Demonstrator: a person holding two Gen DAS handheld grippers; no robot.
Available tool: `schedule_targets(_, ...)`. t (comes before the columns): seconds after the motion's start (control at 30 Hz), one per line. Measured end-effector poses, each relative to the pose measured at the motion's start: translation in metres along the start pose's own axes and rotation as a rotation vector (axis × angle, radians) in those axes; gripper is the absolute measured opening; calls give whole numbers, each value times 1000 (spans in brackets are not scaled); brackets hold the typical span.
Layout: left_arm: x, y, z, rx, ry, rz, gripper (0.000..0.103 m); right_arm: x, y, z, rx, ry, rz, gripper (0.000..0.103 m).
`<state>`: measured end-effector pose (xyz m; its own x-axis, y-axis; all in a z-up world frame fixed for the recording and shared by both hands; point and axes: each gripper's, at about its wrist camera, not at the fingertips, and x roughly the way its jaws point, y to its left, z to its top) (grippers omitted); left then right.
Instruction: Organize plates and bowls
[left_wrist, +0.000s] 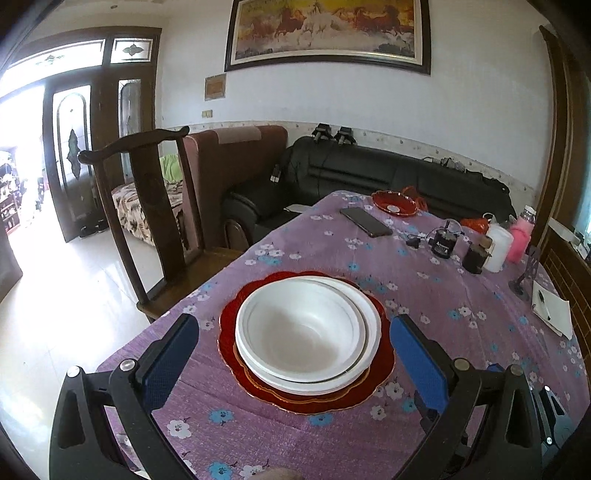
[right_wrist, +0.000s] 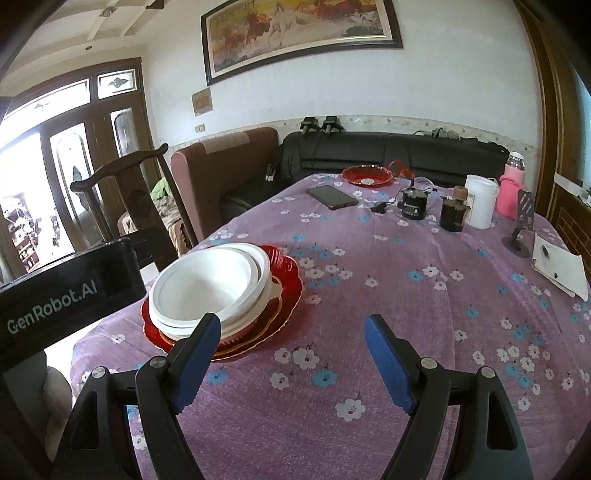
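White bowls sit nested on a small gold-rimmed red plate, which lies on a large scalloped red plate near the table's left edge. My left gripper is open, with a blue pad on either side of the stack and neither pressing on it. In the right wrist view the bowls and the red plate lie to the front left. My right gripper is open over bare cloth just right of the stack, holding nothing. The left gripper's black housing fills the left of that view. Another red dish stands at the far end.
A purple flowered cloth covers the table. Beyond the stack lie a phone, two dark jars, a white tub, a pink bottle and a notepad. A wooden chair stands at the table's left side.
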<state>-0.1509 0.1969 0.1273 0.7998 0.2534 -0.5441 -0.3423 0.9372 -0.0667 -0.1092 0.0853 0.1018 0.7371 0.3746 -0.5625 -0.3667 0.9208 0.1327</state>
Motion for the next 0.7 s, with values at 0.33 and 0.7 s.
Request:
schedule_targets(0.33, 15, 6, -1, -9, 51, -20, 103, 11, 11, 0, -30, 30, -3, 84)
schedule_targets(0.7, 28, 16, 3, -27, 63, -8, 103, 26, 20, 0, -59, 64, -6, 84)
